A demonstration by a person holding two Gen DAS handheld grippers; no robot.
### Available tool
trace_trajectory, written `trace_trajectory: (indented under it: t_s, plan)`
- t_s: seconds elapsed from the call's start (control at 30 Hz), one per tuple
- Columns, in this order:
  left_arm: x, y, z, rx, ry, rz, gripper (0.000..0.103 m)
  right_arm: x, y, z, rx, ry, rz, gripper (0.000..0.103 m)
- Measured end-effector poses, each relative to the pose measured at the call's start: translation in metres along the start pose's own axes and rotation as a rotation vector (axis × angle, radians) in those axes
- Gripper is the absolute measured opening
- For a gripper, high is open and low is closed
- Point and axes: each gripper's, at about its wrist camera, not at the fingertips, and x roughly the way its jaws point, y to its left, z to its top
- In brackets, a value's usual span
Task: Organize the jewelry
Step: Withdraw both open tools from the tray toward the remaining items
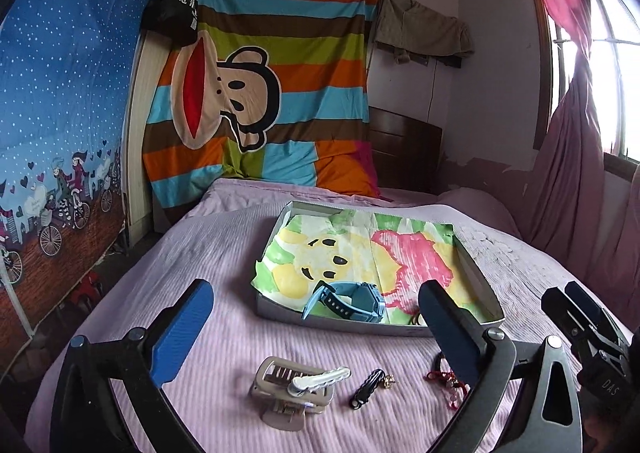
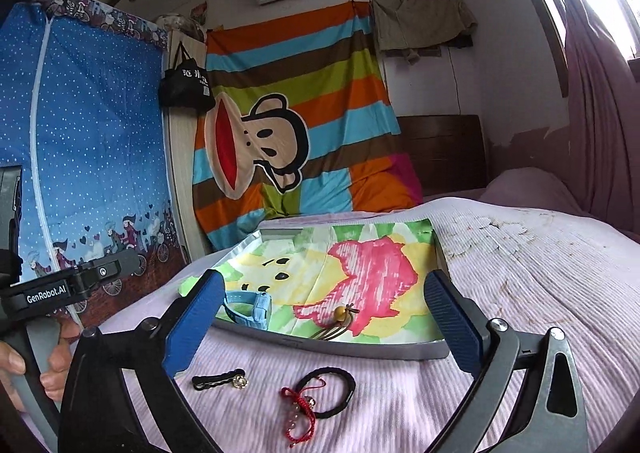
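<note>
A shallow grey tray (image 1: 482, 285) (image 2: 332, 347) lined with bright cartoon paper lies on the pink bedspread. In it sit a blue watch (image 1: 348, 301) (image 2: 250, 309) and a cord with a yellow bead (image 2: 340, 319). On the bed in front of the tray lie a beige claw clip with a white clip on it (image 1: 292, 387), a black clip with a small charm (image 1: 370, 385) (image 2: 220, 378), a red beaded bracelet (image 2: 298, 409) (image 1: 450, 385) and a black hair tie (image 2: 332, 393). My left gripper (image 1: 316, 325) and right gripper (image 2: 326, 317) hover above these, both open and holding nothing.
The bed (image 1: 200, 253) runs back to a striped cartoon sheet (image 1: 260, 93) on the wall. A blue fabric wardrobe (image 1: 60, 113) stands at the left, pink curtains (image 1: 568, 157) and a window at the right. A hand (image 2: 52, 369) holds the left gripper's handle.
</note>
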Motion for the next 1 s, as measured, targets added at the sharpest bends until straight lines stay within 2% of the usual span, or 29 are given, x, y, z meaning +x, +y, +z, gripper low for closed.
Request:
trace_trajectory:
  t_s: [0.23, 0.53, 0.8, 1.0]
  plan:
    - [-0.028, 0.005, -0.016, 0.042, -0.021, -0.002, 0.103, -0.037, 0.017, -0.008, -0.034, -0.013, 0.013, 0.102]
    - [-0.058, 0.013, -0.043, 0.119, -0.023, 0.006, 0.103, -0.067, 0.021, -0.027, -0.033, 0.031, 0.026, 0.102]
    - [-0.06, 0.02, -0.054, 0.113, 0.01, 0.003, 0.103, -0.069, 0.029, -0.039, -0.083, 0.097, 0.015, 0.102]
    - [-0.053, 0.021, -0.058, 0.108, 0.067, -0.013, 0.103, -0.064, 0.034, -0.046, -0.117, 0.153, 0.045, 0.102]
